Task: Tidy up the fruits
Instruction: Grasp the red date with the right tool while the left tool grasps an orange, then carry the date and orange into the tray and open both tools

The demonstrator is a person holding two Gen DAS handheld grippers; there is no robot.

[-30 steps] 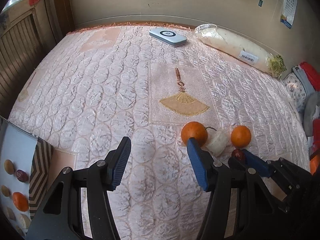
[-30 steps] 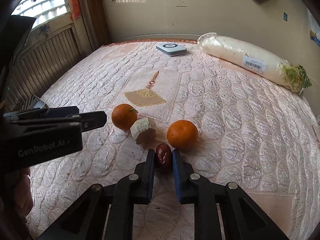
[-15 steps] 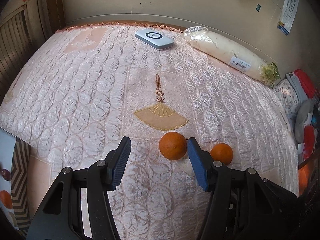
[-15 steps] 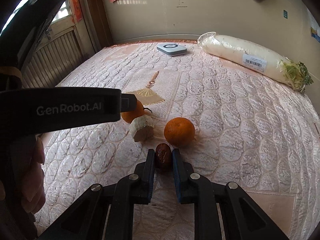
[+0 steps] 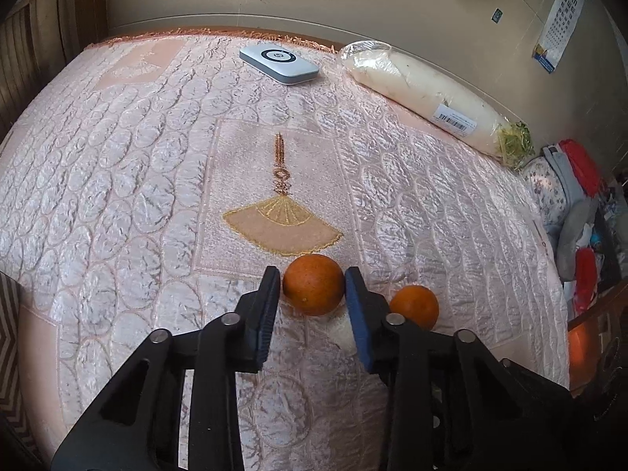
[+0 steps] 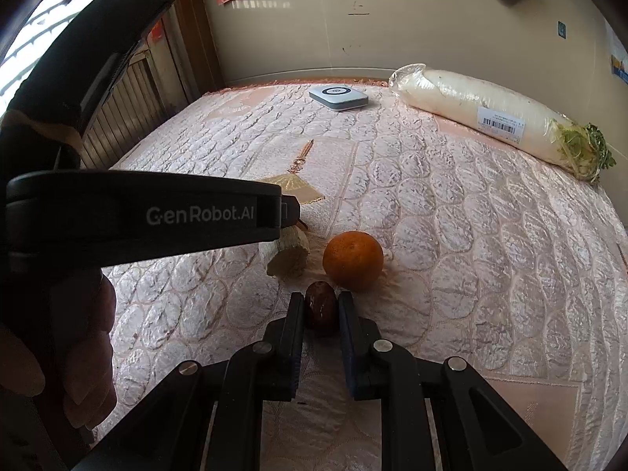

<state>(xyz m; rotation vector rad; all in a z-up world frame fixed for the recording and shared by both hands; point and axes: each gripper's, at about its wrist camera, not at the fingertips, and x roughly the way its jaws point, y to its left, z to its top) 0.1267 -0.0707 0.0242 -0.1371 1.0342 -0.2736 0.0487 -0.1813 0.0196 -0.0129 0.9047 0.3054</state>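
Note:
In the left wrist view my left gripper (image 5: 313, 285) has closed around an orange (image 5: 313, 289) lying on the pink quilted cloth (image 5: 117, 180); both pads touch its sides. A second orange (image 5: 414, 307) lies just right of it. In the right wrist view my right gripper (image 6: 321, 310) is shut on a dark red date (image 6: 321, 308) resting on the cloth. The second orange (image 6: 352, 260) sits just beyond it, with a pale cut root piece (image 6: 288, 257) to its left. The left gripper's body (image 6: 149, 216) hides the first orange there.
A wrapped white radish (image 5: 431, 102) lies at the far right, also in the right wrist view (image 6: 490, 121). A small white device (image 5: 279, 63) sits at the far edge. Clothes (image 5: 569, 204) are piled off the right side. A wooden slatted panel (image 6: 117, 117) stands left.
My left gripper has moved right and forward onto the first orange and closed its jaws on it. My right gripper stays shut on the date.

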